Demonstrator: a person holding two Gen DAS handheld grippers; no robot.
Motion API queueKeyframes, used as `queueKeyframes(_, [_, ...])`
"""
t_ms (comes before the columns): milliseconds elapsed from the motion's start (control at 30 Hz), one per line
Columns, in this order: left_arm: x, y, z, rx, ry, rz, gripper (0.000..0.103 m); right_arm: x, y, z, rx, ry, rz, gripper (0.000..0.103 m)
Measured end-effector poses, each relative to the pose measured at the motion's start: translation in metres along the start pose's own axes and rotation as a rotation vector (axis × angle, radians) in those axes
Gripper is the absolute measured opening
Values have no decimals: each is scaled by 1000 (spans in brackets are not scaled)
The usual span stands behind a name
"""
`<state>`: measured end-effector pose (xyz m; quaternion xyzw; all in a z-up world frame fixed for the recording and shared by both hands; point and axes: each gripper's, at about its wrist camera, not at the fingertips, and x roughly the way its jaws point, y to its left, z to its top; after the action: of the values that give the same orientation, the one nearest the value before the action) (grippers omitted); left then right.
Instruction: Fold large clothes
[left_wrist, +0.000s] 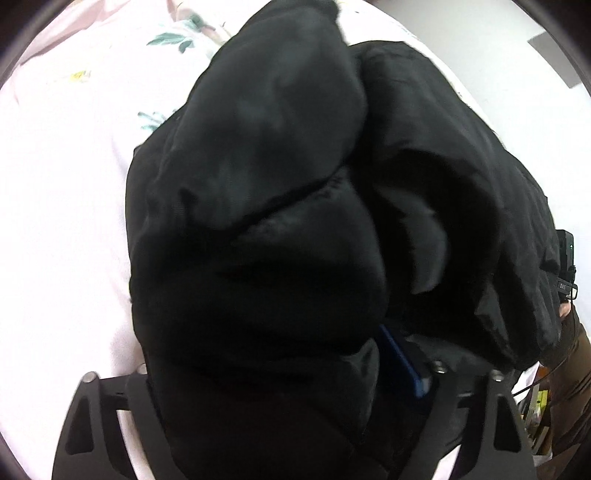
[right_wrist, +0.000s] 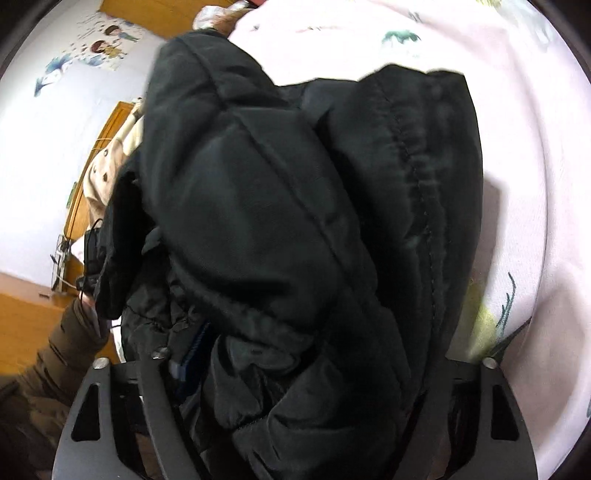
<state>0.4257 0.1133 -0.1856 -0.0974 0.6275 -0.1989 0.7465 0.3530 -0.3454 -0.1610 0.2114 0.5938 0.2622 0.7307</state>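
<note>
Both your left tool (left_wrist: 295, 369) and right tool (right_wrist: 291, 369) clamp the bulky black jacket (left_wrist: 280, 206); slippery padding may slide free onto the bed (left_wrist: 62, 206).

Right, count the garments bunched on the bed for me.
1 for certain: a black padded jacket heaped on the pale floral bedsheet, with folds filling both hand-held grippers. Its bulk may hide others; beige cloth at the bed's edge could be another.
</note>
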Motion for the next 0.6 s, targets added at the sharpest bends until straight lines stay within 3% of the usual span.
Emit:
queueKeyframes(67, [-4,-5,1,17,-15,-10,71,-1,4,-1,-17,-13,-12,69])
queueKeyframes(133, [-5,-6,1,21,-22,-18,68,0,10,-1,-34,-19,-24,67])
queueKeyframes(300, [5,4,13,-35,6,-53,80,7,13,6,-15,-11,-40,68])
queueKeyframes(400, [9,6,20,-51,23,-47,81,5,12,0,4,-3,-48,69])
queueKeyframes(500, [5,3,23,-49,25,-55,65,3,17,0,-9,-13,-62,68])
queueKeyframes(533, [0,1,25,-44,18,-55,56,2,22,-3,-25,-24,-70,65])
queueKeyframes(600, [-9,-1,27,-25,-6,-48,48,1,33,-6,-52,-49,-96,58])
